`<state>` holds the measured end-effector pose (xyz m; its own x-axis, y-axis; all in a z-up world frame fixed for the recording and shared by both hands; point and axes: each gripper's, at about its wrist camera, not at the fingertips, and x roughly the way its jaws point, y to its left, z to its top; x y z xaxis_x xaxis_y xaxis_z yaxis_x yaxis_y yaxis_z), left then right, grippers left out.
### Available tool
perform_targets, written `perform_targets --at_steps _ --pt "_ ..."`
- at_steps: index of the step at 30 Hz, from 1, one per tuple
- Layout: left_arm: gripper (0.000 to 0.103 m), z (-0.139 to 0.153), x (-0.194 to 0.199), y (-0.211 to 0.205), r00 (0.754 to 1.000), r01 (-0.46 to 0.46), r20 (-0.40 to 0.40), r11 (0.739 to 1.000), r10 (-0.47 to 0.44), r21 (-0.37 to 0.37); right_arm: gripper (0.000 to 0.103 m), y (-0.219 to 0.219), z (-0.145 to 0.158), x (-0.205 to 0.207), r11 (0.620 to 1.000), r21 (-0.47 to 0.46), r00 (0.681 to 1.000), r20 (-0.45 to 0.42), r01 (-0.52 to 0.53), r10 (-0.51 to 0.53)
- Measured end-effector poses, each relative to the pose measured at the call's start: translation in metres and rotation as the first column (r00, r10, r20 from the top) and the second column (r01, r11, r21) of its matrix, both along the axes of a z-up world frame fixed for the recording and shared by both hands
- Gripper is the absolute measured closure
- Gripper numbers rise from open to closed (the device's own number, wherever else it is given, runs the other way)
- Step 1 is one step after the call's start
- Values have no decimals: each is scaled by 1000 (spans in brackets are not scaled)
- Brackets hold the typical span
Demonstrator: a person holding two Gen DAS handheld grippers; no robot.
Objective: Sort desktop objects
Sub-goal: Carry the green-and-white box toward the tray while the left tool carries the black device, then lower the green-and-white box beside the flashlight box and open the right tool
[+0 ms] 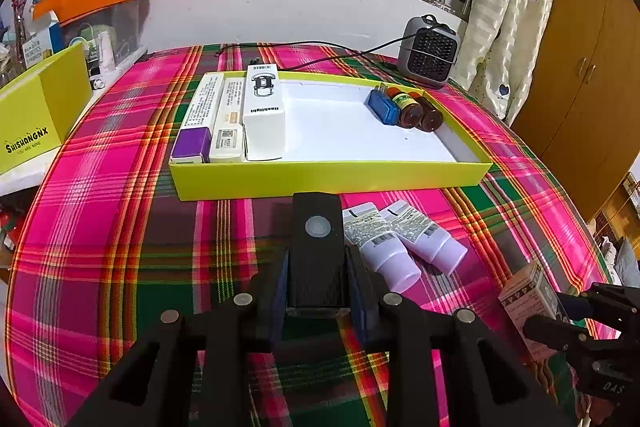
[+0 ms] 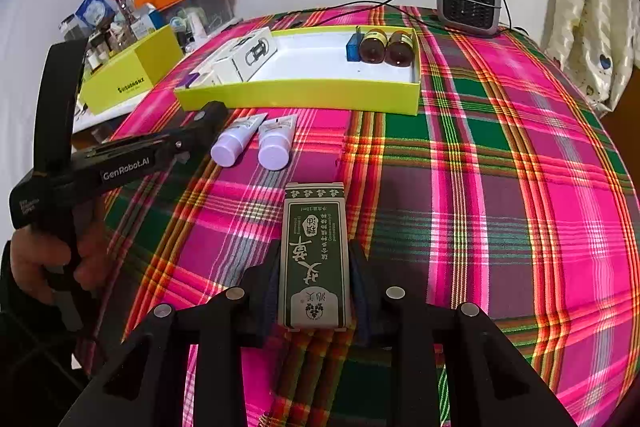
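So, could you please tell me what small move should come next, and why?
Probably lift the black rectangular device, clamped in the left gripper, towards the yellow-green cardboard tray: its white middle is free, while boxes and bottles fill its ends.

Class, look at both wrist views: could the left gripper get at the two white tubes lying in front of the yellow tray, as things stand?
Probably not yet: the left gripper is shut on a black device. The two white tubes lie just beside it on the cloth, uncovered, so the path looks free once it unloads.
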<state>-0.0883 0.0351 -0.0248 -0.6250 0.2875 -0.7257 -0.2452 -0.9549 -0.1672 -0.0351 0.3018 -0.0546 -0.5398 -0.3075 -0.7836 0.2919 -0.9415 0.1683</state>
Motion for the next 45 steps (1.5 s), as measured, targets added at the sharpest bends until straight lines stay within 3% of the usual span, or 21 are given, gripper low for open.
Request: perform_targets --at_steps 12,27,45 --pt "75 30 -7 -2 997 -6 -83 1000 8 18 71 0 15 -11 999 -34 999 -39 11 -12" --pt "75 55 -53 3 988 6 -154 999 1 49 71 -3 38 -46 997 -75 995 -92 36 -43" --pt "75 39 -71 -42 986 -53 -144 982 80 180 71 -37 42 -115 995 -97 996 -85 19 -27"
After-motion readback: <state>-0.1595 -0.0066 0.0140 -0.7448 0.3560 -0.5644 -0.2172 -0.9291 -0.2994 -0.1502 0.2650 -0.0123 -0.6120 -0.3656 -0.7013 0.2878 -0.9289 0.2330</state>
